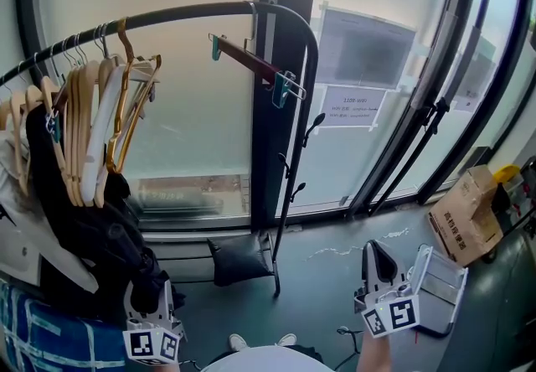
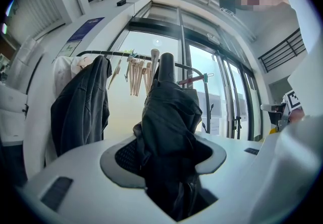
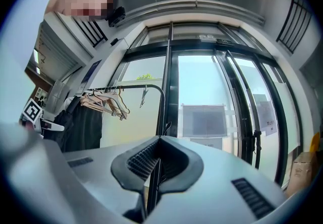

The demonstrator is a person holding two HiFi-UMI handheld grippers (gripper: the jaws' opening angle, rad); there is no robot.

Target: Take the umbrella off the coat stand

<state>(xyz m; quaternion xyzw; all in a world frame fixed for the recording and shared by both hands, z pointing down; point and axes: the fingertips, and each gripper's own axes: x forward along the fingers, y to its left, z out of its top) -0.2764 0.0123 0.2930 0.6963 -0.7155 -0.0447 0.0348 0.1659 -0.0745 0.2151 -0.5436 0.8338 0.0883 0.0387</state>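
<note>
While dark garments (image 1: 100, 253) fill the lower left of the head view, only the marker cube (image 1: 152, 343) of my left gripper (image 2: 169, 155) shows there. I cannot separate the umbrella from the cloth around it in that view.

The left gripper view settles it. Both pads press on the folded black umbrella (image 2: 169, 122), with the jaws about half apart. Its rounded end (image 2: 166, 61) stands up in front of the coat stand's rail (image 2: 118, 54). No view shows whether it hangs from the stand or is free.

My right gripper (image 3: 158, 157) has its jaws closed together on nothing. The head view places it low at right, near a cardboard box (image 1: 465, 215). Wooden hangers (image 1: 92, 127) crowd the rail's left end, and the frame edge cuts off the outermost.
</note>
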